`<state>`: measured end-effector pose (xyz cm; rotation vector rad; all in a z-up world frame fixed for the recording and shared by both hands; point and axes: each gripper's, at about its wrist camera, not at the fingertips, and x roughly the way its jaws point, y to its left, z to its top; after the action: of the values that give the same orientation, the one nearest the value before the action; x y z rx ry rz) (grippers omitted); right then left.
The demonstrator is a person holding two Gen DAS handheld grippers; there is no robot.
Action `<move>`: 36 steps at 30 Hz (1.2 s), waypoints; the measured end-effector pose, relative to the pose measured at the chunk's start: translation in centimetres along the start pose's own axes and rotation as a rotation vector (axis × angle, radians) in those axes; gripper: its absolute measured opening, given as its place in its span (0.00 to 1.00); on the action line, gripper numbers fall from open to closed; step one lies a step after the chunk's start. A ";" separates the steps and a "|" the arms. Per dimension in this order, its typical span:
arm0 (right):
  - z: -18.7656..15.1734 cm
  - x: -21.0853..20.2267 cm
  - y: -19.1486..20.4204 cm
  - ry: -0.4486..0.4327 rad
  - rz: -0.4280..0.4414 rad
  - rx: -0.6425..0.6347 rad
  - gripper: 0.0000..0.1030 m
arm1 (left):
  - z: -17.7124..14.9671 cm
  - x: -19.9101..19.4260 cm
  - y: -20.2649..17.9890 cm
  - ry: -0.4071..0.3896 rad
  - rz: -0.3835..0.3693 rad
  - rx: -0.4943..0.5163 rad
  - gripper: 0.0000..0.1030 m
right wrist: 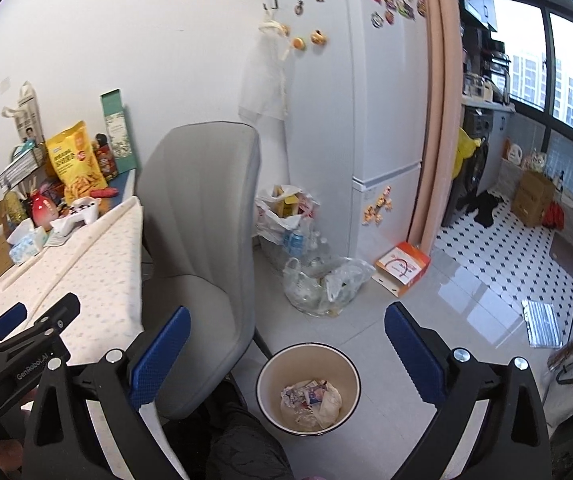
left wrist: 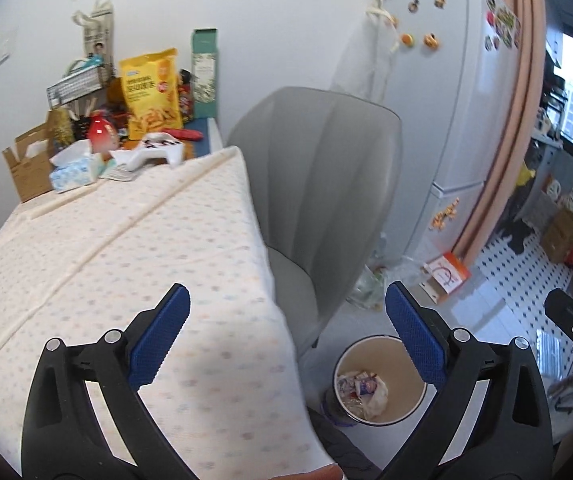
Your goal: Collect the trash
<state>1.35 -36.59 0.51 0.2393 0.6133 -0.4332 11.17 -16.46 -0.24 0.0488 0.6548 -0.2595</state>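
**Operator:** What is the state of both grippers, and where is the trash?

**Guide:** Your left gripper (left wrist: 286, 320) has its jaws spread wide with nothing between them. Your right gripper (right wrist: 286, 332) is the same: jaws fully apart, empty. The trash (right wrist: 312, 400), crumpled wrappers and paper, lies at the bottom of the bin (right wrist: 266, 376) on the floor, just beside the grey chair (right wrist: 198, 240) and below the right gripper.

**Operator:** What does the step in hand call for?

**Guide:** By my reading, the drop is done and you are looking for more. Sweep both cameras across the tablecloth (left wrist: 106, 260); its near part appears bare. Inspect the far end, where the tissue pack (left wrist: 72, 170) and the yellow snack bag (left wrist: 152, 92) stand among other items. Do not take anything that is not clearly waste. Keep both jaws apart until an item sits squarely between the pads.

**Operator:** Give the counts.

**Guide:** Two grippers, one bin, one chair, one fridge (right wrist: 366, 100). One clear plastic bag (right wrist: 322, 284) lies on the floor near the fridge. The pieces in the bin overlap; you cannot count them reliably.
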 end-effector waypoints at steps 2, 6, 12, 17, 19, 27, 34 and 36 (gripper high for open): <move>0.0 -0.9 1.1 -0.012 0.003 -0.016 0.93 | 0.0 -0.9 1.4 -0.013 0.009 -0.018 0.95; -0.2 -2.5 3.3 -0.030 0.014 -0.046 0.93 | -0.2 -2.7 3.7 -0.042 0.029 -0.045 0.94; -0.8 -4.5 6.1 -0.046 0.038 -0.077 0.93 | -0.7 -4.9 6.3 -0.078 0.059 -0.062 0.94; -1.7 -5.9 8.0 -0.056 0.068 -0.105 0.93 | -1.4 -6.7 8.2 -0.100 0.089 -0.089 0.94; -2.1 -6.4 8.8 -0.061 0.077 -0.118 0.93 | -1.8 -7.5 9.0 -0.109 0.101 -0.097 0.94; -3.5 -8.4 11.3 -0.071 0.127 -0.168 0.93 | -3.4 -10.3 11.9 -0.134 0.147 -0.143 0.94; -4.4 -10.1 13.4 -0.085 0.155 -0.215 0.93 | -4.7 -12.7 14.4 -0.161 0.195 -0.184 0.94; -4.7 -10.6 14.0 -0.090 0.162 -0.226 0.93 | -4.9 -13.3 14.9 -0.166 0.203 -0.188 0.94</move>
<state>-2.36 -19.25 4.35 0.0532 0.5452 -0.2147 1.85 1.55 3.39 -0.0855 0.5022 -0.0056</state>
